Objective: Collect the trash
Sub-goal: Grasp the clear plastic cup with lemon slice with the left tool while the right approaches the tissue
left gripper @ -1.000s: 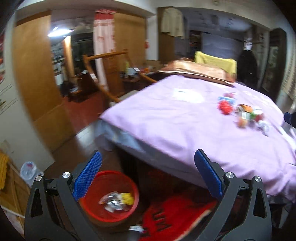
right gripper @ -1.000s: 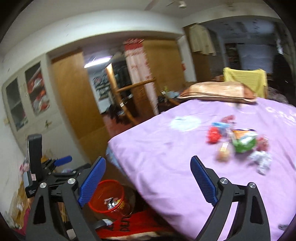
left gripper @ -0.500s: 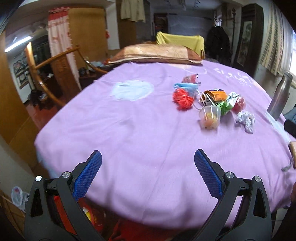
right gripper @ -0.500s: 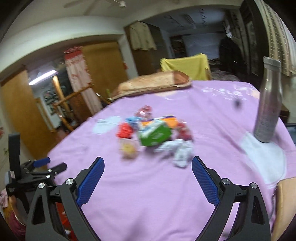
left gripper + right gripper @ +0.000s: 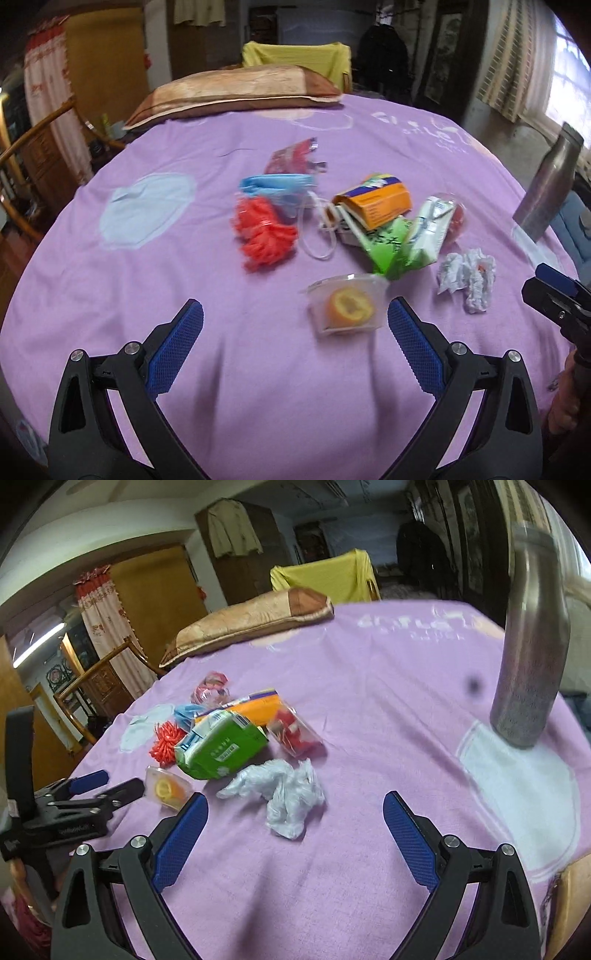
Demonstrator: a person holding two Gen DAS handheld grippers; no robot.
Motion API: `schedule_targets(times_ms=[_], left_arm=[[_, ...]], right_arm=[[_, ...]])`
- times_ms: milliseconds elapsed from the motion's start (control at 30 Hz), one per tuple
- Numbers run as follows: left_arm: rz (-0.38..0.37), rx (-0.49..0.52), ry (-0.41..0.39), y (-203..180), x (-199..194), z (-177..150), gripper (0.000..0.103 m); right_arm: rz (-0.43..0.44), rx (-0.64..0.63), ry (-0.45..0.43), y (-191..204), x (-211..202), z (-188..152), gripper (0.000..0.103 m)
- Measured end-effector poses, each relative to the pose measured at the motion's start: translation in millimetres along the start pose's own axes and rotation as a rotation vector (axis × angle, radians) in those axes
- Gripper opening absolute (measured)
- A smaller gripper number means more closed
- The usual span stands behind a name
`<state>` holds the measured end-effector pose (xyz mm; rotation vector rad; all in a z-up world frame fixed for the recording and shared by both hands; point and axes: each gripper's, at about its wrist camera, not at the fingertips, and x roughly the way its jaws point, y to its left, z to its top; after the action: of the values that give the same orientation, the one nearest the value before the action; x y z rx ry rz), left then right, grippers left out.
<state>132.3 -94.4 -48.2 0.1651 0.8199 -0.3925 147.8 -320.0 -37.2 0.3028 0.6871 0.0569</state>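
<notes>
- Fingers of your left gripper are wide apart and empty, because the clear cup lies just before them.
- Your right gripper also gapes empty, near the crumpled tissue beside that cup.

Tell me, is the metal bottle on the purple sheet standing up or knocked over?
Standing. The metal bottle rests on its base on the purple sheet, its cap end up, apart from the trash. Its lean looks like fisheye distortion.

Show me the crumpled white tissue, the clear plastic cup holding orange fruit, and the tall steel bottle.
crumpled white tissue (image 5: pixel 282 794), right wrist view, its middle.
clear plastic cup (image 5: pixel 345 308), left wrist view, front wall.
tall steel bottle (image 5: pixel 530 657), right wrist view, body.
</notes>
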Motion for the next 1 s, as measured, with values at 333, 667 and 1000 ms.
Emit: schedule_targets(times_ms=[333, 667, 1000], left_arm=[[0.014, 0.011, 0.09, -8.3, 44.8, 13.7, 0.096], [-0.197, -0.237, 0.119, 39.1, 50.1, 7.9, 0.096], [-0.149, -0.196, 0.129, 27.9, 50.2, 8.7, 0.096]], right_arm=[[0.002, -0.004, 0.084, 4.8, 13.3, -6.8, 0.097], [-0.026, -0.02, 0.086, 7.7, 13.3, -10.1, 0.097], [-0.033, 0.018, 0.098, 1.2, 15.6, -9.6, 0.097]])
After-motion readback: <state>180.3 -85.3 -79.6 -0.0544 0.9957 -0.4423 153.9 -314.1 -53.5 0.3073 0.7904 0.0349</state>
